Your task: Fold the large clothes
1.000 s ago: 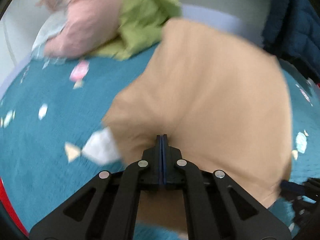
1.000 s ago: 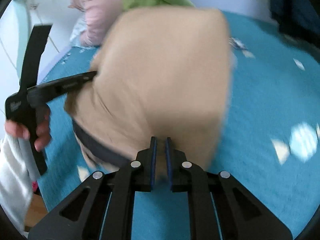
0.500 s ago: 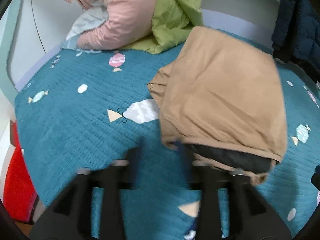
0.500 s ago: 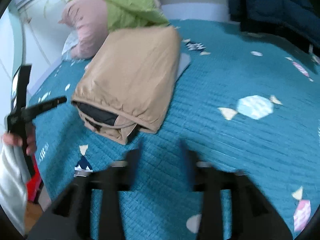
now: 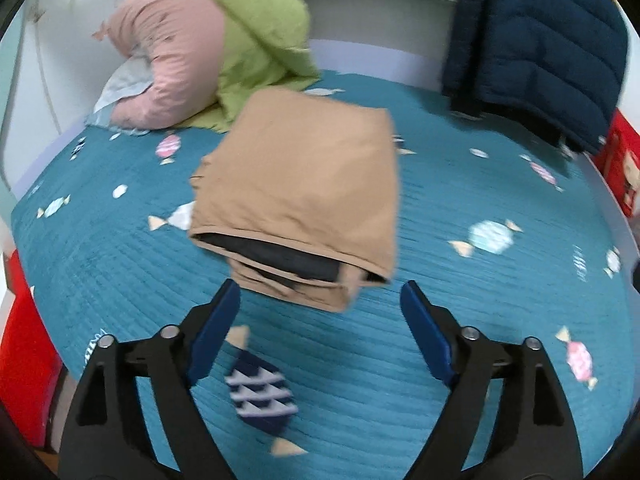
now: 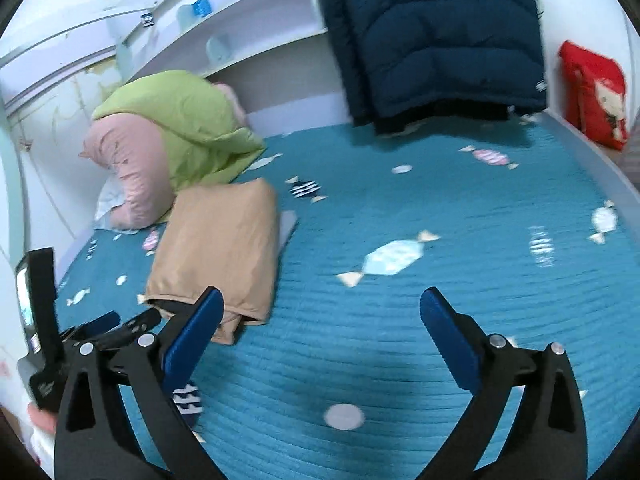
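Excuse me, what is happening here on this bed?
A person with a two-finger gripper in each hand is folding large clothes. A tan garment with dark lining lies folded in a thick rectangle on the teal candy-print bedspread. The left gripper and right gripper are both opening, with nothing between their jaws. A green and pink quilt pile sits behind.

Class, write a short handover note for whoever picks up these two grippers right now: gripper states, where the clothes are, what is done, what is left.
Left gripper: jaws opening, nothing between them.
Right gripper: jaws opening, nothing between them.
Tan garment: folded into a compact stack on the teal bedspread, free of both grippers.
Done: this fold looks finished.
Left: the pink and green pile by the headboard and the navy jacket hanging at the back look unfolded, probably next.
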Demonstrator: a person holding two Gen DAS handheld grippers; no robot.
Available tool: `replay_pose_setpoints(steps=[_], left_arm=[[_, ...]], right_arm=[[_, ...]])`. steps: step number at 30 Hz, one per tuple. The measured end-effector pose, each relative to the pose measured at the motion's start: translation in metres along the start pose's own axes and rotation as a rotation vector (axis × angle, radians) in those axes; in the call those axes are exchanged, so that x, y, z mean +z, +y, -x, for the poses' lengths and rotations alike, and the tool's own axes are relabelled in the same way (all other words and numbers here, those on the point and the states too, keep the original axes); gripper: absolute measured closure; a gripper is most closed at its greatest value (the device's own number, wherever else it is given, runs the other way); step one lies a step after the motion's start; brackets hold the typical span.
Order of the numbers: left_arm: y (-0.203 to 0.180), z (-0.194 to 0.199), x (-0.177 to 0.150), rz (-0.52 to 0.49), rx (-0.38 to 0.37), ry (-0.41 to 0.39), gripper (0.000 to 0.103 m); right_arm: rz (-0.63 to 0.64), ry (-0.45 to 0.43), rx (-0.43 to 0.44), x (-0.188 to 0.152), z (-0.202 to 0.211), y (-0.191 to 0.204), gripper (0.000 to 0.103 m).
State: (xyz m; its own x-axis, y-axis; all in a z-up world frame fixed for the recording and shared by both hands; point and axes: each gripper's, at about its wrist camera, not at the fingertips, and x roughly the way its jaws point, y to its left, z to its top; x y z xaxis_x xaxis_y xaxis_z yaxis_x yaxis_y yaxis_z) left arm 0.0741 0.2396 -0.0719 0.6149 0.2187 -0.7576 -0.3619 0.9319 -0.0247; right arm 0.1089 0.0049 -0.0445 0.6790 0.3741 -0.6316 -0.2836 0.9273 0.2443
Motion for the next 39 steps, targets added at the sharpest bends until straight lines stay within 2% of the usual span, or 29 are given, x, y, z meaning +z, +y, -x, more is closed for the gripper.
replay_pose_setpoints(steps=[2, 4, 7, 9, 14, 22, 26, 31, 39], left_arm=[[-0.017, 0.015, -0.004, -0.011, -0.023, -0.017, 0.018], [-0.032, 0.030, -0.008, -0.008, -0.010, -0.034, 0.014], [-0.052, 0.054, -0.012, -0.026, -0.002, -0.091, 0.013], [-0.060, 0.065, -0.012, -0.043, 0.001, -0.101, 0.013], [-0.086, 0.086, -0.018, -0.091, -0.090, -0.089, 0.012], [-0.124, 0.105, -0.030, -0.201, -0.153, -0.102, 0.011], [-0.129, 0.112, -0.033, -0.206, -0.167, -0.125, 0.011], [-0.136, 0.122, -0.037, -0.224, -0.131, -0.162, 0.011], [-0.138, 0.133, -0.040, -0.241, -0.117, -0.208, 0.009]], right_arm=[[0.005, 0.004, -0.028, 0.002, 0.010, -0.009, 0.008], [0.010, -0.010, -0.085, 0.001, 0.023, -0.017, 0.008], [0.037, -0.052, -0.164, -0.003, 0.042, -0.024, 0.008], [0.053, -0.052, -0.209, -0.006, 0.049, -0.026, 0.008], [0.069, -0.044, -0.327, -0.013, 0.067, -0.033, 0.008], [0.031, -0.094, -0.355, -0.021, 0.089, -0.038, 0.008], [-0.013, -0.103, -0.356, -0.026, 0.094, -0.040, 0.008], [-0.066, -0.126, -0.354, -0.032, 0.101, -0.046, 0.008], [-0.048, -0.180, -0.387, -0.033, 0.113, -0.045, 0.008]])
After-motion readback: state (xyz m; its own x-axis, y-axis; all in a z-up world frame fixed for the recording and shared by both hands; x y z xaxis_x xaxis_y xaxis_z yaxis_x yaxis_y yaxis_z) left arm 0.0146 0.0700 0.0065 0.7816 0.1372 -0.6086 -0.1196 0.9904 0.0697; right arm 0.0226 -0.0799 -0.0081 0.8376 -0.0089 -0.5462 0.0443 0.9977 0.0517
